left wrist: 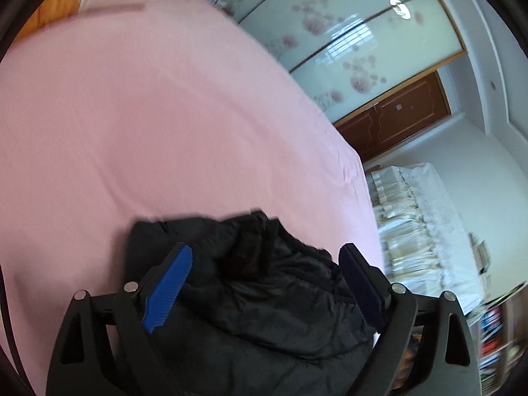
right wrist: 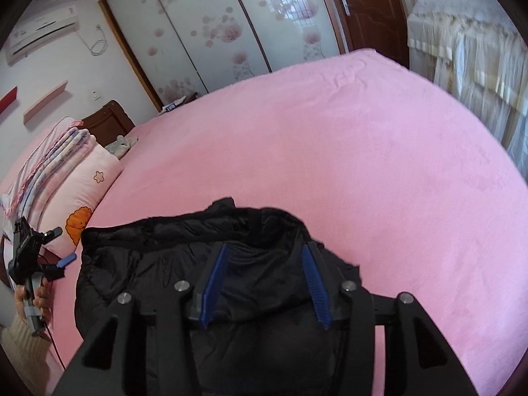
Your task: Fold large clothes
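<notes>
A black puffy jacket (right wrist: 171, 264) lies bunched on the pink bed (right wrist: 363, 165). My right gripper (right wrist: 265, 250) hovers over its collar end with the jaws open and nothing between the blue pads. The jacket also shows in the left wrist view (left wrist: 264, 290), under my left gripper (left wrist: 267, 257), whose jaws are wide open above the fabric. The left gripper also shows in the right wrist view (right wrist: 56, 247), held in a hand at the left edge of the bed, open and away from the jacket.
Folded pink bedding and a pillow (right wrist: 76, 178) lie at the head of the bed. Sliding wardrobe doors (right wrist: 204, 26), a brown door (right wrist: 366, 6) and a lace-covered cabinet (right wrist: 468, 49) stand beyond the bed. A bookshelf (left wrist: 495, 340) is at the right.
</notes>
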Motion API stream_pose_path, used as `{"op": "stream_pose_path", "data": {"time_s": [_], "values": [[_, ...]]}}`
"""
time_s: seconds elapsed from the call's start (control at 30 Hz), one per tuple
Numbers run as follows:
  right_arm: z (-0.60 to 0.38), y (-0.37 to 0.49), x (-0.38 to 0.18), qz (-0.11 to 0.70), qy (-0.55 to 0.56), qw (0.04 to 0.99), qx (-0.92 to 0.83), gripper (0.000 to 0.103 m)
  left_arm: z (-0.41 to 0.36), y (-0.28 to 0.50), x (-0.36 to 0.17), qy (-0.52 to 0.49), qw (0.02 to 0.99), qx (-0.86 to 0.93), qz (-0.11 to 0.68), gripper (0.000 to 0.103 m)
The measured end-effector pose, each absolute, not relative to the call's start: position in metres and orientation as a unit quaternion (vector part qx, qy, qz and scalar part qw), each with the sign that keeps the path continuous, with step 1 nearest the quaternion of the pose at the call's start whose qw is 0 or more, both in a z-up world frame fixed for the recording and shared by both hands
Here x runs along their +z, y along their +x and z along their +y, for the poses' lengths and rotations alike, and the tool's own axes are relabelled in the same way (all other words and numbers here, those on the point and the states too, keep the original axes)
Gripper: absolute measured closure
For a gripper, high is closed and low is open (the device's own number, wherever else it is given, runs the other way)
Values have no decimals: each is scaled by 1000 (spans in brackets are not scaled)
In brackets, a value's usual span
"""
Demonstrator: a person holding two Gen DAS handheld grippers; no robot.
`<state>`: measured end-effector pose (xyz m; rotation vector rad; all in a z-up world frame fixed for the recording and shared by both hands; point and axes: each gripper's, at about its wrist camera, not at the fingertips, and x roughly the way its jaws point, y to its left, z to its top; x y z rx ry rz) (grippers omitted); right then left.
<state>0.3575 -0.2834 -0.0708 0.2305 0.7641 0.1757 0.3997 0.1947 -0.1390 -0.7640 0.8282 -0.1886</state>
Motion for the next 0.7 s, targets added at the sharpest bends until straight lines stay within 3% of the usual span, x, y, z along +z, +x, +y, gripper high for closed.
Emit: {"op": "stream_pose_path", "data": {"time_s": [0.3,0.7], "values": [[-240,380,-90,369,-98,919,99,53,162,410,-119,-108,913,-116,377,13],[-229,414,-117,383,-169,899,126,53,87,429,-139,119,871,-232,417,13]]}}
